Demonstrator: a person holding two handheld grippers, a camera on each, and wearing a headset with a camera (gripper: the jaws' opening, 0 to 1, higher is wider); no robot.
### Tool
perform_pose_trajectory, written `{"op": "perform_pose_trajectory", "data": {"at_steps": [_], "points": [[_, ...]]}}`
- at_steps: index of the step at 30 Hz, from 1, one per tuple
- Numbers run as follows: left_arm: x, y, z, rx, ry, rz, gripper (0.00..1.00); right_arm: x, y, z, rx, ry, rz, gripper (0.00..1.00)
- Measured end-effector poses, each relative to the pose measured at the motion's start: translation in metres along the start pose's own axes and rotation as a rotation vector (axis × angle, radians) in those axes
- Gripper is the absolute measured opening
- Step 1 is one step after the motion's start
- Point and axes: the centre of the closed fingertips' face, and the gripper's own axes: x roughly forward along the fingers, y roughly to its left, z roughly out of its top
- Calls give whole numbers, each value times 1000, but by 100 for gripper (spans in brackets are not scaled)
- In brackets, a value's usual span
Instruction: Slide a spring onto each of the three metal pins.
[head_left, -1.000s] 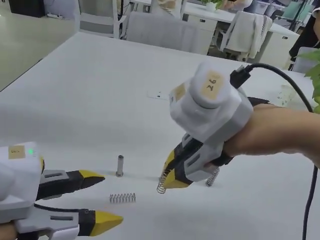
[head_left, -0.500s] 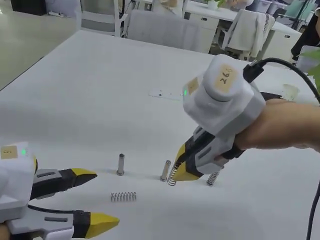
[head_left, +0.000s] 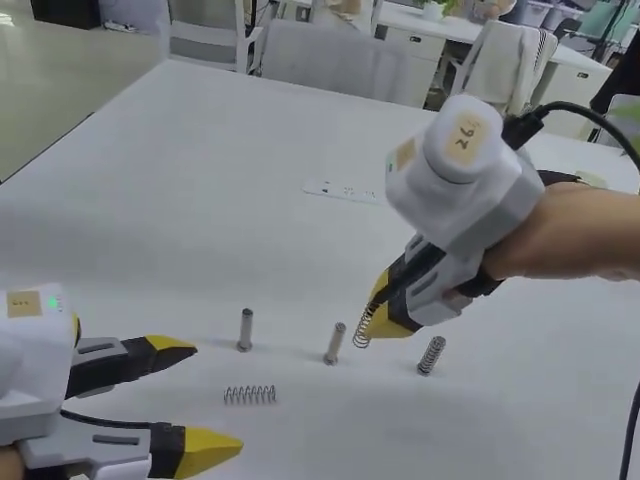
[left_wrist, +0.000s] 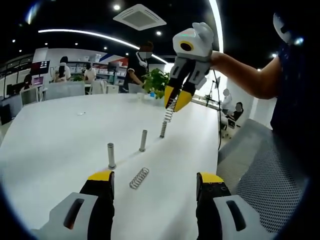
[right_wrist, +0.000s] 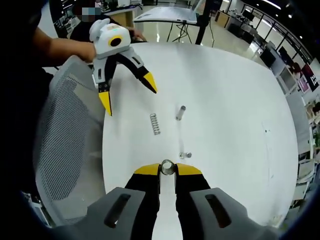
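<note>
Three small metal pins stand in a row on the white table (head_left: 200, 180): a bare left pin (head_left: 245, 330), a bare middle pin (head_left: 334, 343), and a right pin with a spring on it (head_left: 431, 355). A loose spring (head_left: 250, 395) lies in front of them. My right gripper (head_left: 380, 322) is shut on another spring (head_left: 362, 328), which hangs just right of the middle pin's top. From above, that spring (right_wrist: 168, 167) sits between the right gripper's fingertips, near a pin (right_wrist: 185, 155). My left gripper (head_left: 212, 395) is open at the near left, holding nothing.
A power strip (head_left: 345, 190) lies farther back on the table. Chairs (head_left: 330, 60) and desks stand beyond the far edge. A black cable (head_left: 585, 115) runs from the right gripper. A mesh chair (right_wrist: 65, 145) is at the near edge.
My right gripper has lifted and moved right with its spring, uncovering the middle pin. The left gripper has stayed open in about the same place.
</note>
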Motion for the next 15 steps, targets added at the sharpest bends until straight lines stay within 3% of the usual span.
{"op": "perform_pose_trajectory", "data": {"at_steps": [15], "points": [[-3, 0, 0, -18, -5, 4, 63, 10, -22, 4, 19, 2, -29, 8]]}}
